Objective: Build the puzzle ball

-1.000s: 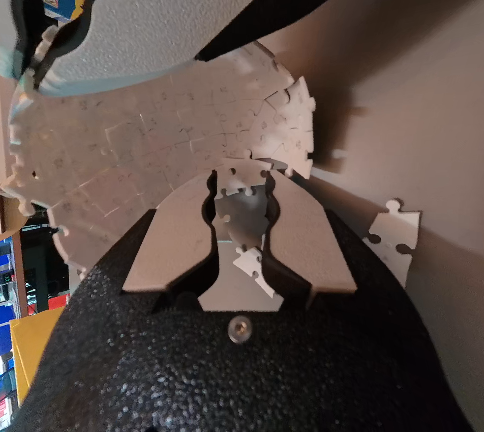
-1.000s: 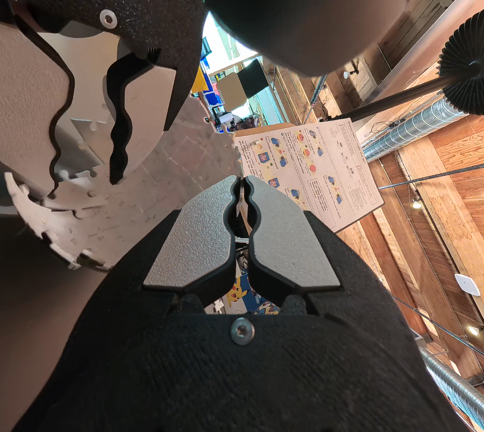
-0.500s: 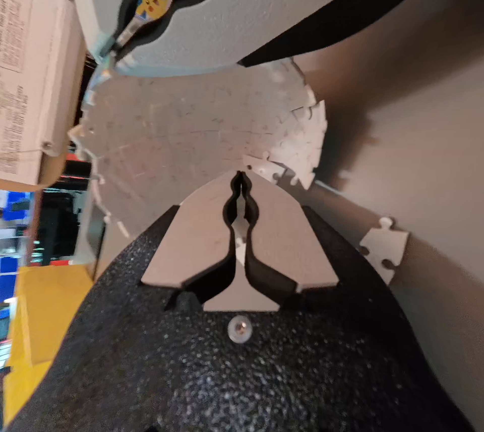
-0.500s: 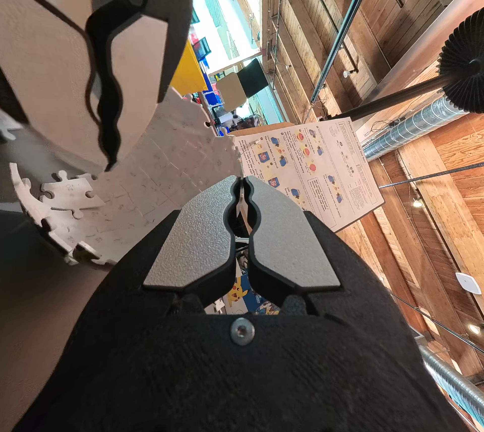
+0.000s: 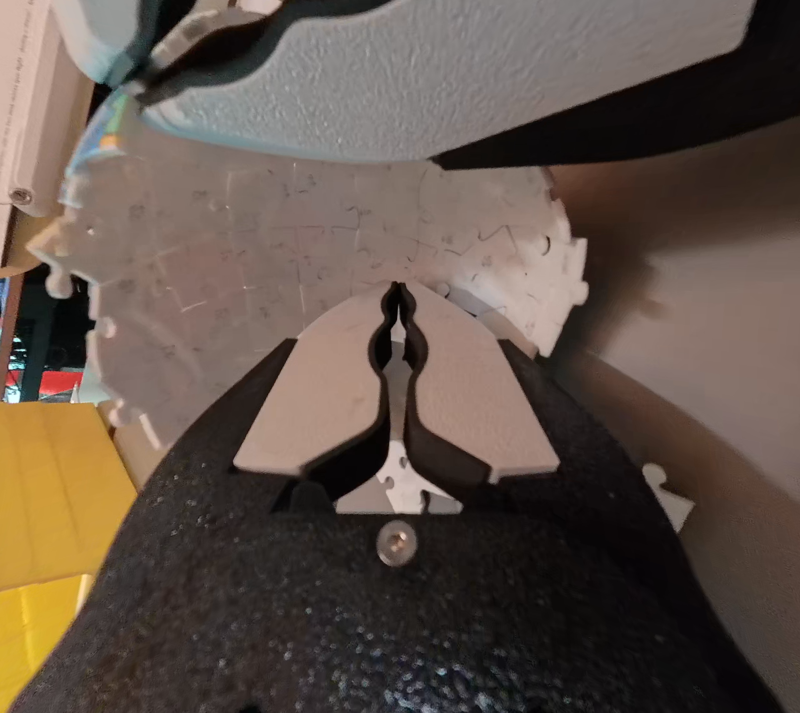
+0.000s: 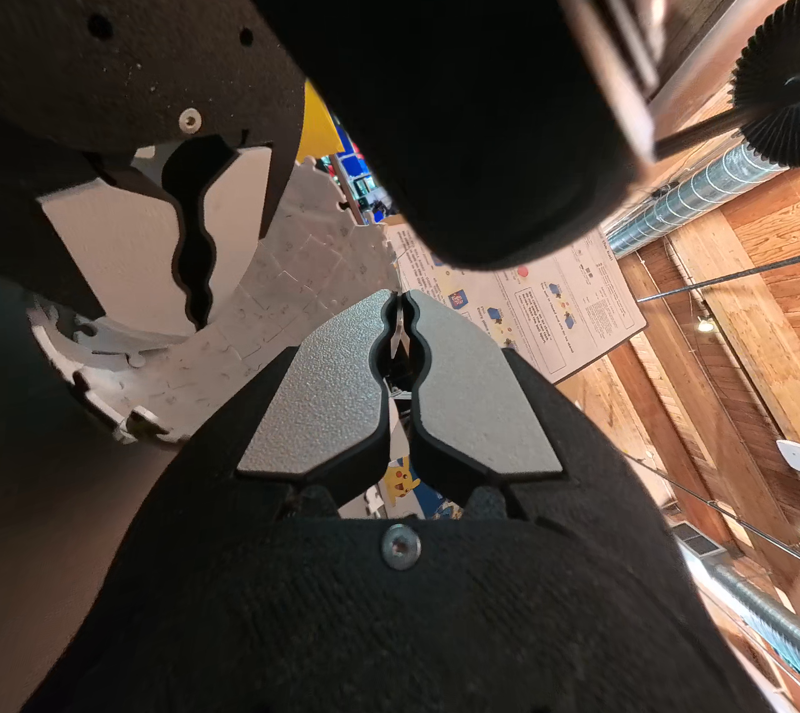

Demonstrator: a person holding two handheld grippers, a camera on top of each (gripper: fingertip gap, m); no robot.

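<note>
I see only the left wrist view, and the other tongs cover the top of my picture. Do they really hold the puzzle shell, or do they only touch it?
Observer: They hold it. In the right wrist view the right tongs are shut on the puzzle shell, and its thin edge shows between the tips.
Operator: What is behind the shell on that side?
Observer: A printed instruction sheet, just past the shell's toothed rim.
Operator: How do my own tongs look from outside?
Observer: The left tongs are shut. Their tips lie over the shell's grey inner side, near the jagged lower rim.
</note>
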